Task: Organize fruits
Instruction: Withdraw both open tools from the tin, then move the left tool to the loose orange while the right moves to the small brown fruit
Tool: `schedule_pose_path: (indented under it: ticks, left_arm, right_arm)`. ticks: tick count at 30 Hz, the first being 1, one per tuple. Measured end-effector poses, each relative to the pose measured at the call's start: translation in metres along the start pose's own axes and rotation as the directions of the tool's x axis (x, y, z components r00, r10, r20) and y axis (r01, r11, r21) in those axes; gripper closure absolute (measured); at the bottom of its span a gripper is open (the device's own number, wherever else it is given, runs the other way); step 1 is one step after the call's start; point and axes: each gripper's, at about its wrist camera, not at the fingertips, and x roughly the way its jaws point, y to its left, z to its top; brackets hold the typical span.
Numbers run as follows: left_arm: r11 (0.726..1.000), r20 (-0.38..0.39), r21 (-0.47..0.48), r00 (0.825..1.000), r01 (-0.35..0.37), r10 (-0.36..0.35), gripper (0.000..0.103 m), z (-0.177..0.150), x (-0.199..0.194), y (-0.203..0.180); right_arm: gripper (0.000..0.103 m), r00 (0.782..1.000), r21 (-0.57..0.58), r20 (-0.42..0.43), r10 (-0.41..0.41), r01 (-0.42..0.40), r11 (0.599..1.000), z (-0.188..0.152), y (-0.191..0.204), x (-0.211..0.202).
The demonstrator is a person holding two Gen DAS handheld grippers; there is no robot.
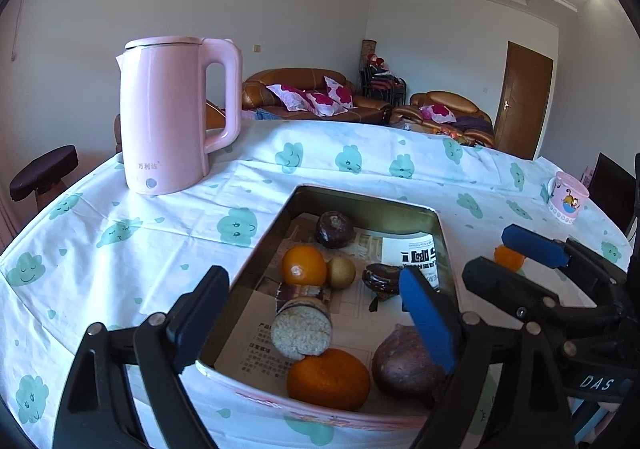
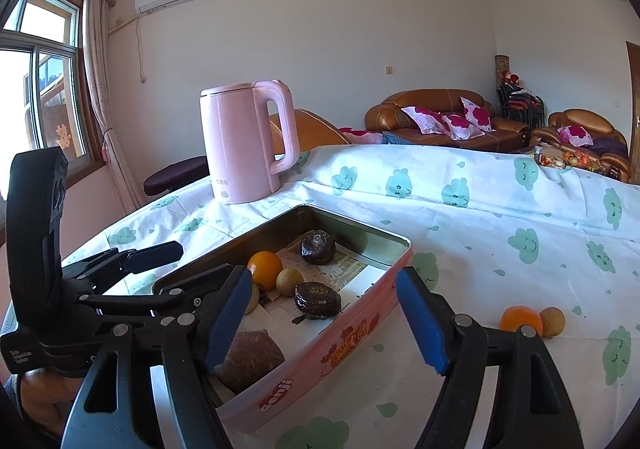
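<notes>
A pink tin box (image 1: 260, 245) lined with newspaper holds two oranges (image 1: 328, 379), a small tan fruit (image 1: 341, 272), two dark wrinkled fruits (image 1: 334, 229), a reddish-brown lump (image 1: 404, 361) and a short cylinder with a pale grainy end (image 1: 302, 333). My left gripper (image 1: 316, 325) hangs open over the tin's near end, its pads clear of the cylinder and the orange below. My right gripper (image 2: 324, 323) stands open astride the tin's right wall (image 2: 352, 325), holding nothing. On the cloth to its right lie a loose orange (image 2: 520, 321) and a tan fruit (image 2: 553, 323), touching.
A pink kettle (image 1: 172, 117) stands behind the tin at the left. A pink mug (image 1: 568, 197) sits at the table's far right edge. The white cloth with green clouds (image 2: 500, 217) covers the table. A dark stool (image 1: 42, 173) stands beyond the left edge.
</notes>
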Motion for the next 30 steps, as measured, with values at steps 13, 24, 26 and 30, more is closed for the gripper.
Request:
schedule_pose_path:
  ticks: [13,24,26,30]
  left_arm:
    - [0.99,0.009,0.123,0.997,0.071,-0.072,0.007,0.014,-0.006,-0.072]
    - [0.954,-0.076,0.255,0.987,0.157,-0.143,0.007,0.018,0.03,-0.166]
    - [0.951,-0.106,0.262,0.984,0.167,-0.144,0.007,0.018,0.042,-0.178]
    - [0.946,-0.174,0.261,0.973,0.192,-0.149,0.009,0.015,0.068,-0.196]
  right_arm:
    - [0.027,0.963,0.055,0.009,-0.268,0.267,0.962,-0.003,-0.088,-0.055]
    - [0.027,0.88,0.144,-0.029,-0.475,0.473,0.869,-0.01,-0.147,-0.069]
    - [0.027,0.868,0.158,-0.035,-0.496,0.495,0.855,-0.012,-0.154,-0.071]
    - [0.027,0.863,0.212,-0.034,-0.503,0.498,0.841,-0.014,-0.167,-0.077]
